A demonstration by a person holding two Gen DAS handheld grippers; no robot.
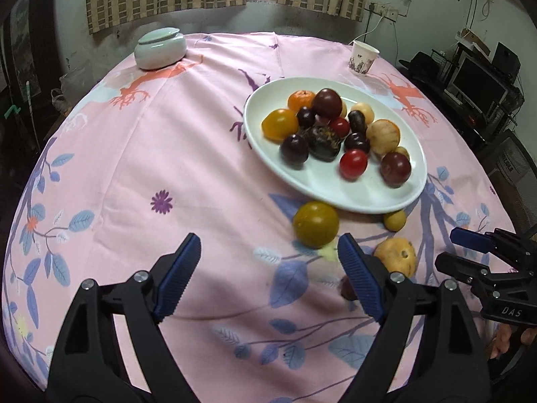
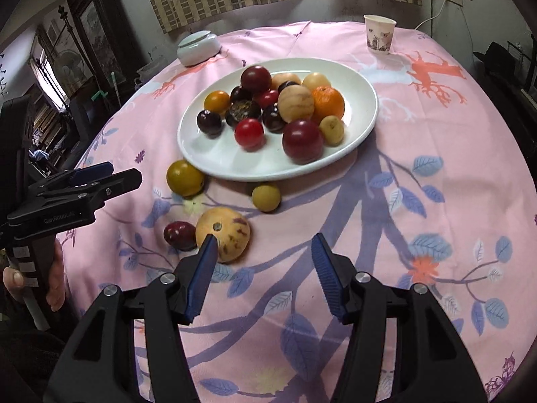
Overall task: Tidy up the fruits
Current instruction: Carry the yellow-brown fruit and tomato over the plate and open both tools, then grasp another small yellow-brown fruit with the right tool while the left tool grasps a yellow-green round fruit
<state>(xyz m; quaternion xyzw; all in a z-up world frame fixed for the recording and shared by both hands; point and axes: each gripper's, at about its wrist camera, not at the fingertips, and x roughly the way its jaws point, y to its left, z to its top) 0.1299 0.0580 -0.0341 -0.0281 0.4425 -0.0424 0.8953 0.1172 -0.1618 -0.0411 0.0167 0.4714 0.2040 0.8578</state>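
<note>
Most fruit is piled on white plate (image 2: 365, 117) at table centre; four pcs are left on pink cloth (image 2: 436, 201) just in front: yellow plum (image 2: 184, 178), small green fruit (image 2: 265, 196), dark red plum (image 2: 179, 235), spotted tan fruit (image 2: 228, 231). L gripper (image 1: 268, 265) is seen spread wide, nothing betw. pads; R gripper (image 2: 263, 262) is seen part-spread, empty, beside tan fruit.

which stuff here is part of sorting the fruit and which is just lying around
Part of the job:
white plate of fruit
yellow-green plum
small green fruit
dark red plum
tan spotted fruit

Just lying about:
lidded ceramic jar
paper cup
</note>
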